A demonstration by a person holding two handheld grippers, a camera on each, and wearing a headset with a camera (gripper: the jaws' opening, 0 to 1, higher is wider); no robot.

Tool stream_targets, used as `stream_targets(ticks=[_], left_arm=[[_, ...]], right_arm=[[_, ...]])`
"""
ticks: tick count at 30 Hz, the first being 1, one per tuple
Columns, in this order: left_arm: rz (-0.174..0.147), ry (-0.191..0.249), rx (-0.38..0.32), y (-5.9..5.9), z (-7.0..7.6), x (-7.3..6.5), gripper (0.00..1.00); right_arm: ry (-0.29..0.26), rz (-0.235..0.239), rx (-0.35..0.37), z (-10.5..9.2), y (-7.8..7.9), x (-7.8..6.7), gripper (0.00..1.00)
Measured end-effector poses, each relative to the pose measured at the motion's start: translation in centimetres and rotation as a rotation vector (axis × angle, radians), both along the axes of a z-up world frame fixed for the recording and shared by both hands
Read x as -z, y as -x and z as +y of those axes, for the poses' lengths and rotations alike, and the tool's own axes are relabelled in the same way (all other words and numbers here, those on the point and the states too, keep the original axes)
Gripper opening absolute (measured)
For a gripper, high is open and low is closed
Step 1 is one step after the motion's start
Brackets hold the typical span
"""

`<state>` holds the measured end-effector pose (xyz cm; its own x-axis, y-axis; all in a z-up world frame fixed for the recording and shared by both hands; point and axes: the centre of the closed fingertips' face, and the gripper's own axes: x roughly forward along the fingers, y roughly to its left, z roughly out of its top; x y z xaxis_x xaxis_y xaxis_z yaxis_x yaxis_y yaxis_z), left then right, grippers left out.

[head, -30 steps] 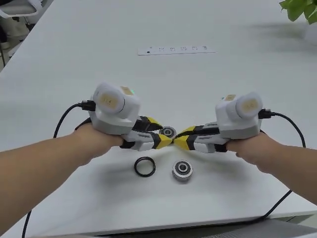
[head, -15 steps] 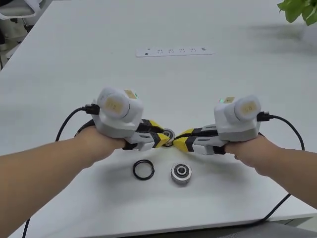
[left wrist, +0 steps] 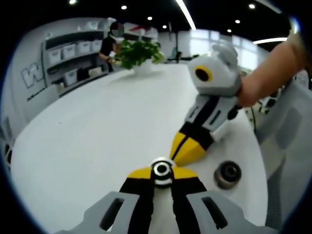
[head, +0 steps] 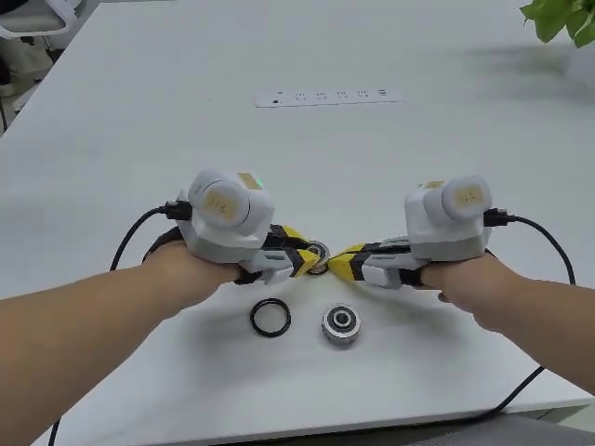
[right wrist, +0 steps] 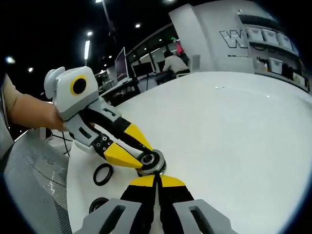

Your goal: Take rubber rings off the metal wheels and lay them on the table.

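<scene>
Steadiness matters: left gripper clamps the wheel, so right gripper, closed at its rim, should peel rubber ring evenly.

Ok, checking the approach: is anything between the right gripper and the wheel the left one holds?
Nothing visible. The right gripper, tips shut, sits right at the wheel in the left gripper; the loose ring and second wheel lie aside.

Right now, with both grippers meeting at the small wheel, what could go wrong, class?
The small silver metal wheel sits at the very tips of the left gripper; a tug from the right gripper might pull it free. Dropped, it could strike the loose black rubber ring or the second metal wheel lying nearby on the white table.
</scene>
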<state>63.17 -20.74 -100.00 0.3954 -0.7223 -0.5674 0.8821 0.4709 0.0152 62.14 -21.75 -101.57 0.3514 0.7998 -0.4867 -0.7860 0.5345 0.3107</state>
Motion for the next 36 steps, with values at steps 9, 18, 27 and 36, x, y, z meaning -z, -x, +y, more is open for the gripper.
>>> stream_targets(ticks=[9, 18, 27, 36], left_arm=[[-0.002, -0.009, -0.007, -0.2, 0.0, 0.1, 0.13], [0.003, -0.010, -0.014, -0.3, 0.1, 0.2, 0.12], [-0.007, -0.021, -0.021, -0.4, 0.0, 0.3, 0.12], [-0.010, -0.028, -0.022, -0.3, 0.0, 0.2, 0.12]], right_arm=[[-0.077, 0.055, 0.062, -0.6, -0.1, -0.4, 0.00], [-0.146, 0.085, 0.120, -0.5, -0.4, -1.3, 0.00], [-0.157, 0.084, 0.129, -0.2, -0.4, -1.7, 0.00], [-0.173, 0.090, 0.124, 0.2, -0.5, -1.9, 0.00]])
